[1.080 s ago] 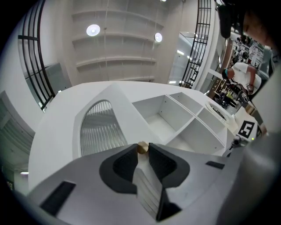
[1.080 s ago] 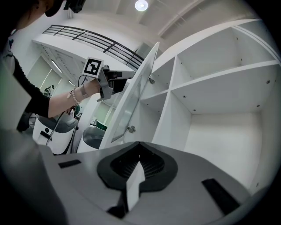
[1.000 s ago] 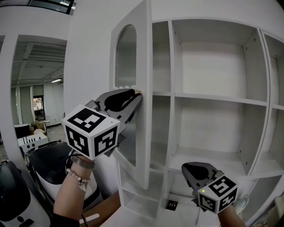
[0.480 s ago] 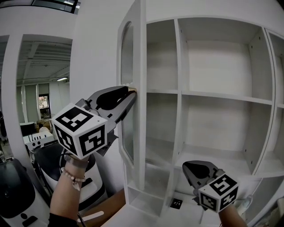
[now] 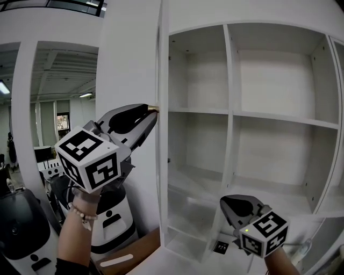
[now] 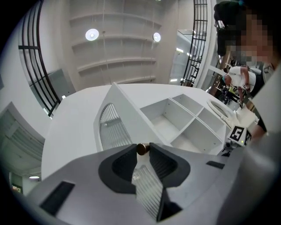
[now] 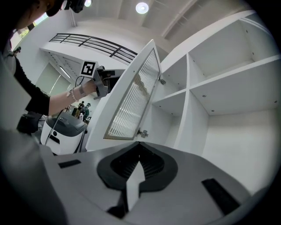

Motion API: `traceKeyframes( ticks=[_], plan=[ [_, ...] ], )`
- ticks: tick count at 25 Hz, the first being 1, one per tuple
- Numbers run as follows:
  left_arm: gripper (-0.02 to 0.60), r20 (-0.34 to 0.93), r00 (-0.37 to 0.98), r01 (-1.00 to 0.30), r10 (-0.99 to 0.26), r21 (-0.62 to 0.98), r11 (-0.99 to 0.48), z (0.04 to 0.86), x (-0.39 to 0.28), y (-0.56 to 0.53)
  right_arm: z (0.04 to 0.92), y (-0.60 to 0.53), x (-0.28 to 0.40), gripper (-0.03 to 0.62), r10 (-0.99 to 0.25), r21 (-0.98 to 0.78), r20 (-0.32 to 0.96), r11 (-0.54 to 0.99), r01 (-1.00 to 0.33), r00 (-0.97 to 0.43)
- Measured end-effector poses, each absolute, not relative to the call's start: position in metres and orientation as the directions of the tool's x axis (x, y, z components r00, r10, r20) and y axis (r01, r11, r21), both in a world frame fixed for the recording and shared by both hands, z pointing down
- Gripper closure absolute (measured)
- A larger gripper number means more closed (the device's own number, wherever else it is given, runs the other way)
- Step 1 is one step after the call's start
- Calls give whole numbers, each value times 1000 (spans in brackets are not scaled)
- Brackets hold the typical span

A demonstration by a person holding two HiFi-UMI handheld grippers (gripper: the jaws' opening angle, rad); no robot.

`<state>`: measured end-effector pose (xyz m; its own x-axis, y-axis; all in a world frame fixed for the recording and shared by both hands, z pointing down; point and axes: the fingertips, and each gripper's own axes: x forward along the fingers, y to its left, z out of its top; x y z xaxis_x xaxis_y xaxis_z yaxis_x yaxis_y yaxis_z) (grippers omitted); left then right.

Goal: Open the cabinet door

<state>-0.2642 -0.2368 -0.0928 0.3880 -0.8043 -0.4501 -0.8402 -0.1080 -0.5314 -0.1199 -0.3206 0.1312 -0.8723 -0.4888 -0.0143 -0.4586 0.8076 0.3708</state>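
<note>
My left gripper (image 6: 141, 150) jaws, just opening a little, pinch the small brass knob (image 6: 141, 148) at their tips. The cabinet door (image 6: 77, 132) beyond them looks light and stiff, and its ribbed glass (image 6: 115, 127) could break. My right gripper (image 7: 139, 147) is closed and empty.

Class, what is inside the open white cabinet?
Only white shelves and upright dividers show inside the cabinet, plus a small dark tag near the bottom. The right gripper covers part of the lower compartment.
</note>
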Motion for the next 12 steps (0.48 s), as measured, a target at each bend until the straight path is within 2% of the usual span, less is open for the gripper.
traceKeyframes(
  ticks=[12],
  plan=[
    [504,-508,253,-898,-823,-439,-5,-93,-316,-209,134,-310,-139,593,-434,380,-5,833,-403,-901]
  ],
)
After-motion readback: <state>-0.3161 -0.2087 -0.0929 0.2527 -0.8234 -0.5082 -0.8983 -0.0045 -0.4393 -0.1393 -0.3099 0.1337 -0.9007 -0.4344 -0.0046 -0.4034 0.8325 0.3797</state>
